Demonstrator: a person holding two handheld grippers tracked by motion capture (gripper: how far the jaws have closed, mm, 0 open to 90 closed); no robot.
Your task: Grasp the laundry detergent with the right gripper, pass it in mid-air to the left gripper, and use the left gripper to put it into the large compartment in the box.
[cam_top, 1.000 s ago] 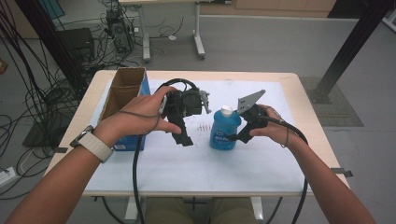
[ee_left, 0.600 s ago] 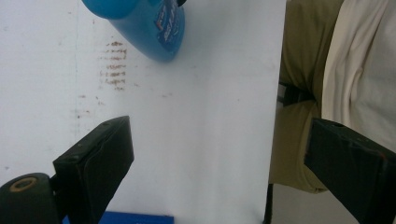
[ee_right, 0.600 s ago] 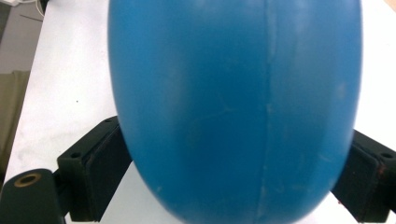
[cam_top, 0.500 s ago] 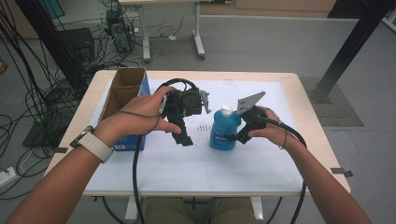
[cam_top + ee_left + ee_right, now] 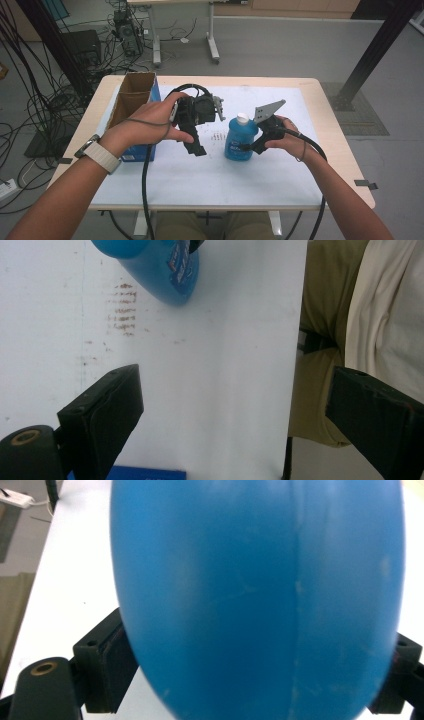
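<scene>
Two hand-held grippers work over a white-covered table (image 5: pixel 200 180). From above, the right gripper (image 5: pixel 248 146) grips a blue bottle (image 5: pixel 239 141) with a white cap, upright at mid-table; its own camera shows the jaws pressed against both sides of the blue body (image 5: pixel 255 595). The left gripper (image 5: pixel 196 148) hangs beside the bottle, and its camera reveals jaws spread wide and holding nothing, above brown smudges (image 5: pixel 120 310). An open cardboard box (image 5: pixel 131 97) stands at the left edge

blue bottle (image 5: pixel 255 595) close-up | right claw (image 5: pixel 250 675) jaws against both sides | white table (image 5: pixel 70 580)
</scene>
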